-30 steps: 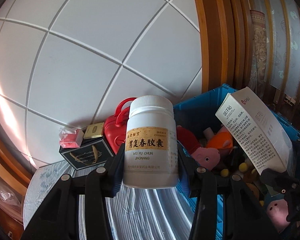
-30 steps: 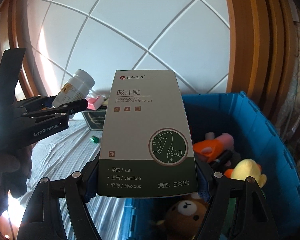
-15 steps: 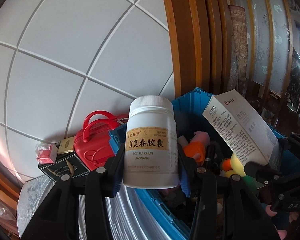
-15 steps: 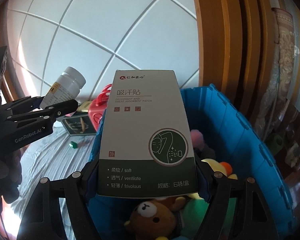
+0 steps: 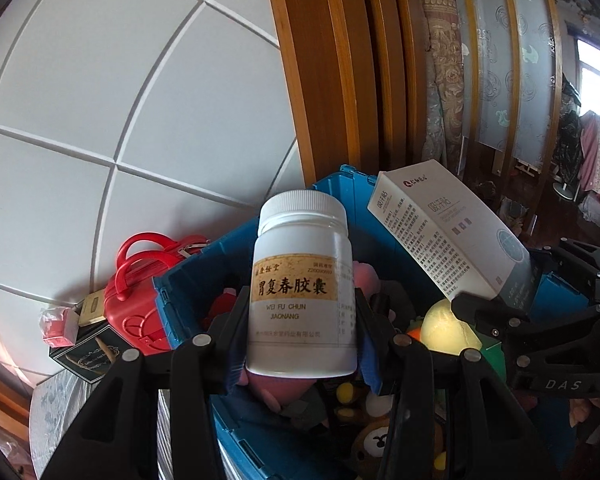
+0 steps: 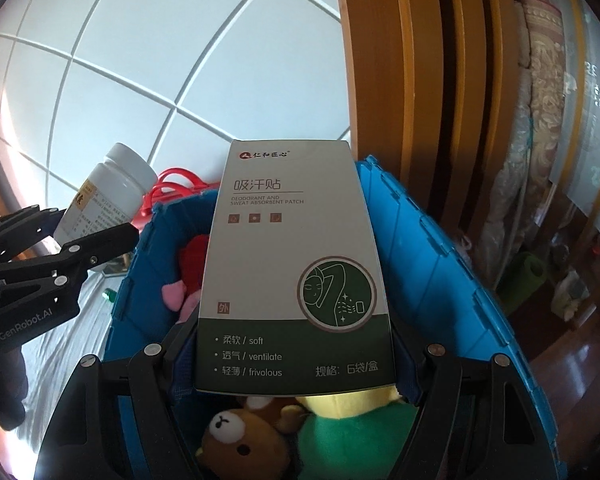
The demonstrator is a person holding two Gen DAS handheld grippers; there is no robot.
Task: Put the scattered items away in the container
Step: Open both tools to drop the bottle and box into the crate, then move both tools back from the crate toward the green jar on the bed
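Note:
My left gripper (image 5: 300,344) is shut on a white pill bottle (image 5: 303,280) with a tan label, held upright over the near left part of the blue crate (image 5: 188,280). My right gripper (image 6: 296,356) is shut on a white and green patch box (image 6: 296,264), held above the crate (image 6: 432,264) and its plush toys. The patch box (image 5: 444,236) also shows at the right of the left wrist view. The pill bottle (image 6: 108,196) and the left gripper (image 6: 100,236) appear at the left of the right wrist view.
The crate holds a brown bear plush (image 6: 244,440), a yellow and green plush (image 6: 360,424) and pink toys (image 6: 180,296). Left of the crate stand a red case (image 5: 140,304), a dark box (image 5: 88,356), a gold box (image 5: 94,310) and a pink packet (image 5: 58,326). A small green item (image 6: 109,295) lies on the striped cloth.
Both grippers have carried their loads rightward from over the cloth to above the crate. The red case and small boxes have slid to the left of the views.

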